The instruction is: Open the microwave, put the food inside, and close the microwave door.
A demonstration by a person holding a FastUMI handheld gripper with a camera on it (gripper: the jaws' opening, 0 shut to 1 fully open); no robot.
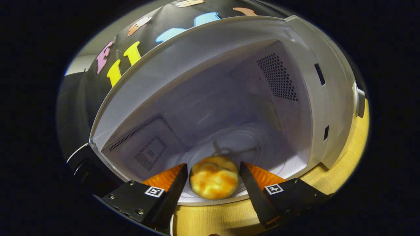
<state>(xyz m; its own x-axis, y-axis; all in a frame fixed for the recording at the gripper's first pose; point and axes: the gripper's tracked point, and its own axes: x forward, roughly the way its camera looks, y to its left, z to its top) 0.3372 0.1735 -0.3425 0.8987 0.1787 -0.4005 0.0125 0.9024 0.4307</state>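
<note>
Gripper view, tilted: your gripper sits low centre in the frame, at the mouth of the open microwave. Between the two fingers is a round golden-brown bun, mottled yellow and orange. Both fingers flank it closely, one on each side; contact looks likely on both, but whether they press it you cannot tell from this angle.

Bun position: at the front edge of the glass turntable, which lies on the cavity floor in the lower middle of the frame. Whether the bun rests on the glass or hangs just above it is unclear.

Cavity: pale interior, perforated vent panel on the wall at upper right, another perforated patch on the wall at lower left. Dark door swung away at lower left, seen edge-on.

Microwave stands on a light wood table, visible along the bottom and right of the frame.
</note>
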